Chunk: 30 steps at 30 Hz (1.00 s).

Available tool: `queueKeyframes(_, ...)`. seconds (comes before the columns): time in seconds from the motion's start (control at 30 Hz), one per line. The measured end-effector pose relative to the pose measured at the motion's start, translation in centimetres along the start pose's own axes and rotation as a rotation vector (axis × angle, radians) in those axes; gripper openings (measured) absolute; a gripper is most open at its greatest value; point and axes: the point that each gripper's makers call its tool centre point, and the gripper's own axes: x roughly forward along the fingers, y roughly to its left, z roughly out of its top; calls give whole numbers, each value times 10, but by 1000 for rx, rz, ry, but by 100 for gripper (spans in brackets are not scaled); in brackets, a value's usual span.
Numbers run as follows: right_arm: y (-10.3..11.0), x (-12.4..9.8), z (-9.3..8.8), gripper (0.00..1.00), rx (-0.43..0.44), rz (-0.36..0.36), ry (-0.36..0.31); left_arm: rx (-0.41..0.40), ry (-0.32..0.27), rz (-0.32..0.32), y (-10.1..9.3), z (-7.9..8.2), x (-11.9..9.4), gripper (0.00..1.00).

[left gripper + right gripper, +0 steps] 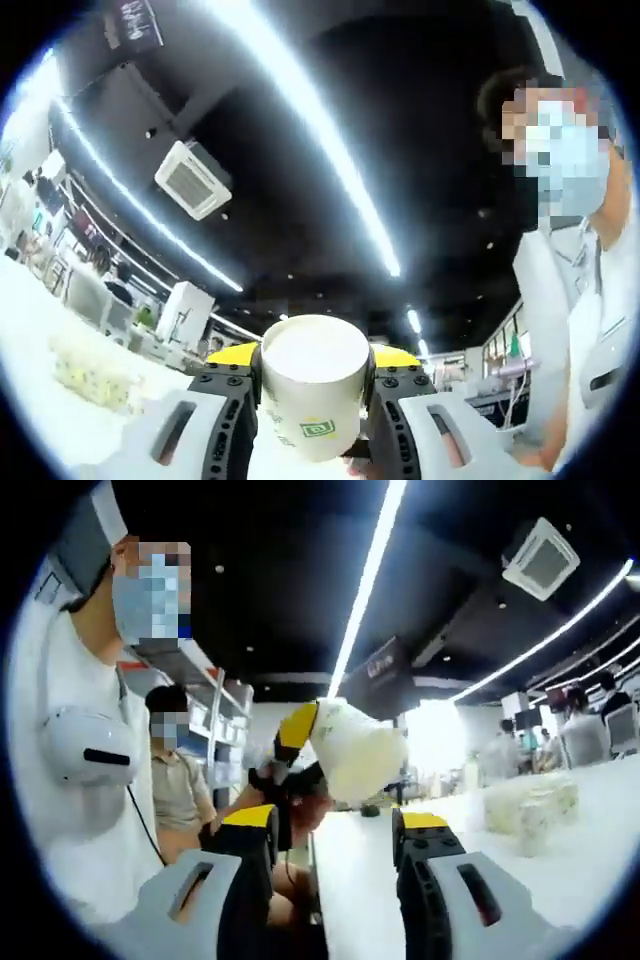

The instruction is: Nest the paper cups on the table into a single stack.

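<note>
The left claw [312, 425] pinches a paper cup [312, 385] by its sides, lifted clear of the desk [40, 420], its open mouth facing away from the camera. The right claw [335, 855] stands spread and empty, with the held cup just ahead and slightly left of it. Farther right on the desk sit more cups [530, 810], blurred; the carried cup probably must travel there.

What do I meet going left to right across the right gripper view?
Person in white → seated person → left gripper holding a paper cup → pile of cups on the table.
</note>
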Motion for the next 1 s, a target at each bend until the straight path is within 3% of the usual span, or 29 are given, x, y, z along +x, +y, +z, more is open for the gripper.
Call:
queueKeyframes(0.1,-15,-5,-3,70,-62,-89,46,38,120,44,11,-14,1,43)
queueKeyframes(0.17,-20,-5,2,71,-107,-123,56,51,158,33,4,-19,5,43)
queueKeyframes(0.23,-23,-2,4,71,-157,-159,96,75,239,60,8,-28,6,43)
queueKeyframes(0.3,-26,4,7,71,-235,-194,143,94,294,73,1,-38,9,43)
queueKeyframes(0.37,-24,12,6,71,-283,-205,194,100,322,75,-9,-43,14,43)
queueKeyframes(0.47,-15,26,5,74,-275,-185,233,160,393,103,-14,-51,16,43)
queueKeyframes(0.5,-14,30,3,73,-271,-183,244,184,423,105,5,-40,9,43)
queueKeyframes(0.57,-15,36,-1,71,-279,-193,275,214,463,100,3,-44,9,43)
queueKeyframes(0.63,-17,39,-6,65,-297,-207,307,205,474,82,-1,-45,10,43)
queueKeyframes(0.9,-15,46,-12,56,-284,-201,294,172,484,62,-5,-49,3,43)
queueKeyframes(1.0,-27,41,-5,59,-250,-252,232,124,404,86,0,-35,4,43)
